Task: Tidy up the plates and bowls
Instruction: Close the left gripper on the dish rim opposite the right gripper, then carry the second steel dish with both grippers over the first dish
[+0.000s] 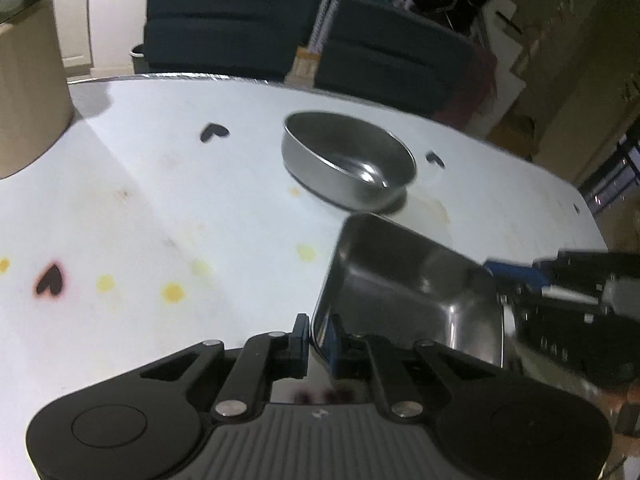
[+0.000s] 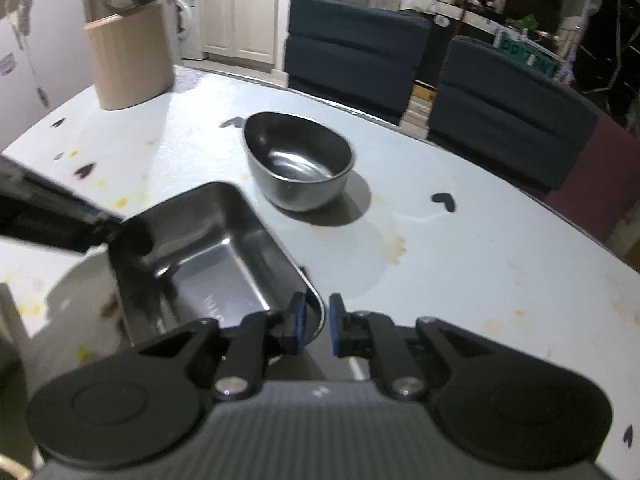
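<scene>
**Two claws on the steel tray rim**

We see a white tabletop w/ a rect. steel tray near us and a round steel bowl just beyond, apart. Tray looks stiff, light, slick: grip at the thin rim. Left claw is clamped on its edge. Right claw straddles a corner, pads slightly apart, not pressing.

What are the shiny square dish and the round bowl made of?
The rectangular dish looks like polished metal, probably stainless steel: its walls mirror the lights and the dark gripper beside it. The round bowl also looks like steel, with a duller, brushed grey outside and a bright gleam on its inner floor.
</scene>
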`<state>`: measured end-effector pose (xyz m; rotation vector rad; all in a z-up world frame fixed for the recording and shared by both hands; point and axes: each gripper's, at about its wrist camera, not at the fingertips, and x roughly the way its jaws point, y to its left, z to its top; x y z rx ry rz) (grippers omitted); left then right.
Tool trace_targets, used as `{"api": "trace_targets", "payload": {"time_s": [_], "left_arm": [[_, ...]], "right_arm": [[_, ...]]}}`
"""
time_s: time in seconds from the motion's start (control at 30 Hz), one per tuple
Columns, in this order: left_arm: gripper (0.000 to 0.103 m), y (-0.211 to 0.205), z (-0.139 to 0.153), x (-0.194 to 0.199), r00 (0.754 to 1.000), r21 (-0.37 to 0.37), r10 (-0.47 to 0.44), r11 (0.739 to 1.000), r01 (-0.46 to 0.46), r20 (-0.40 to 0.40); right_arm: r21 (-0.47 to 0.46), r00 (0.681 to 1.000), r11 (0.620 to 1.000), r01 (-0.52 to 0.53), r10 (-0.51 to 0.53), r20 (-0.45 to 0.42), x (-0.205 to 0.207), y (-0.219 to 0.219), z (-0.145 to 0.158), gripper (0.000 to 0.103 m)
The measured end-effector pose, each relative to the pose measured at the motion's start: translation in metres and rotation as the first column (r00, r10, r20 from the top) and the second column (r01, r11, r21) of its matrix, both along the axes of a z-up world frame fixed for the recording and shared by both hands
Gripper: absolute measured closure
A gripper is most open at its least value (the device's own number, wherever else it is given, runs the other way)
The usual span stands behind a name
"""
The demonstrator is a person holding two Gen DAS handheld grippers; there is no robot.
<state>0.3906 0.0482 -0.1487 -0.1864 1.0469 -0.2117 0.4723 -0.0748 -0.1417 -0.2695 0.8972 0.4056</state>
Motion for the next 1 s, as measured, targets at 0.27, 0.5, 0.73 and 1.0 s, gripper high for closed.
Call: {"api": "trace_targets", "payload": {"time_s": [0.27, 0.5, 0.73, 1.0], "left_arm": [[0.087, -0.010, 0.000, -0.004, 0.991, -0.050, -0.096, 0.995, 0.091, -0.092], [0.086, -0.011, 0.001, 0.003, 1.000, -0.051, -0.025, 0.998, 0.025, -0.013], [0.089, -0.009, -0.003, 0.010, 1.000, -0.068, 0.011, 0.998, -0.012, -0.017], [0.095, -0.004, 0.018, 0.000, 1.000, -0.086, 0.012, 0.996, -0.010, 0.025]], "right_arm": [[0.119, 0.979, 0.976, 0.184, -0.171, -0.115, -0.010, -0.030, 0.015, 0.063], [0.240, 0.918, 0.901, 0.361, -0.297, -0.263, -0.023, -0.051, 0.009, 0.068], [0.287, 0.901, 0.868, 0.405, -0.325, -0.288, -0.027, -0.050, 0.000, 0.085], [0.332, 0.909, 0.854, 0.401, -0.324, -0.264, -0.034, -0.047, 0.008, 0.097]]}}
